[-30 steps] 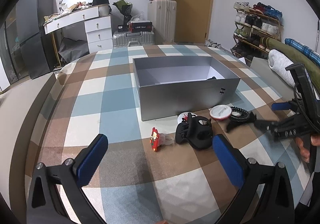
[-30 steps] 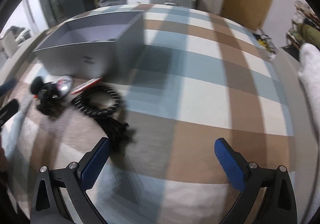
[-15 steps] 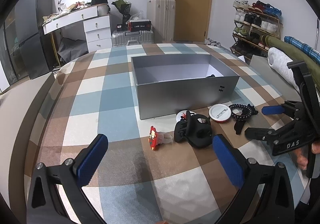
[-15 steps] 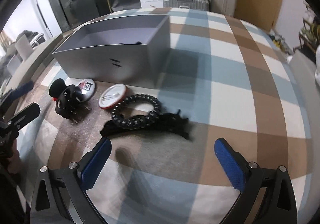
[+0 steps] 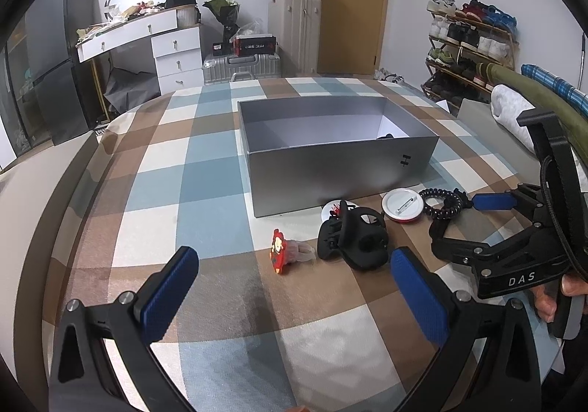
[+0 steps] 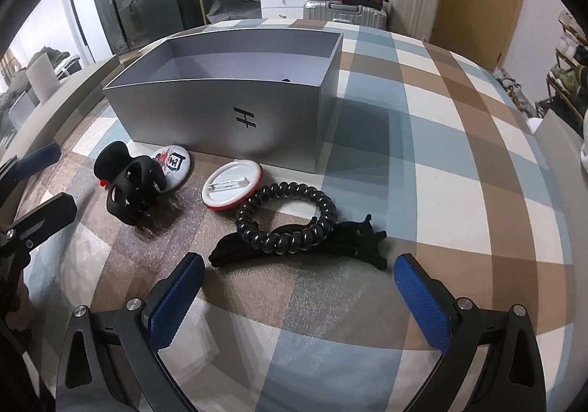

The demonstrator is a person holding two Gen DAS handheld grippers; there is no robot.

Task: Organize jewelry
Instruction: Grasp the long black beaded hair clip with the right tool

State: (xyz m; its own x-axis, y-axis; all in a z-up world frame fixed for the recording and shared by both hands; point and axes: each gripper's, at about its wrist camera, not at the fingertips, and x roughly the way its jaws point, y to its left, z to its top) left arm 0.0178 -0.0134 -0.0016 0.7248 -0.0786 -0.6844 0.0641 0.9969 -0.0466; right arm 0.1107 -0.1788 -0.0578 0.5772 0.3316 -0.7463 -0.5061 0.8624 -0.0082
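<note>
A silver open box [image 5: 341, 169] [image 6: 220, 114] stands on the checked tablecloth. In front of it lie a black spiral hair tie [image 6: 286, 217] [image 5: 443, 202] over a long black hair clip [image 6: 297, 250], a white round badge lying face down [image 6: 231, 188] [image 5: 402, 206], a printed badge [image 6: 172, 164], a black claw clip [image 6: 128, 184] [image 5: 354, 239] and a small red figure ring [image 5: 281, 254]. My right gripper [image 6: 297, 298] is open, just short of the long black clip. My left gripper [image 5: 294, 291] is open, near the red figure ring and the claw clip.
A small dark item [image 5: 386, 136] lies inside the box at its right end. Beyond the table stand a white dresser [image 5: 147, 44], suitcases [image 5: 294, 33], a shoe rack [image 5: 470, 44] and a dark fridge [image 5: 55, 63]. Rolled fabrics [image 5: 533, 96] lie at the right.
My right gripper has swung left to face the box and now sits close over the hair tie and black clip. My left gripper has barely moved.
</note>
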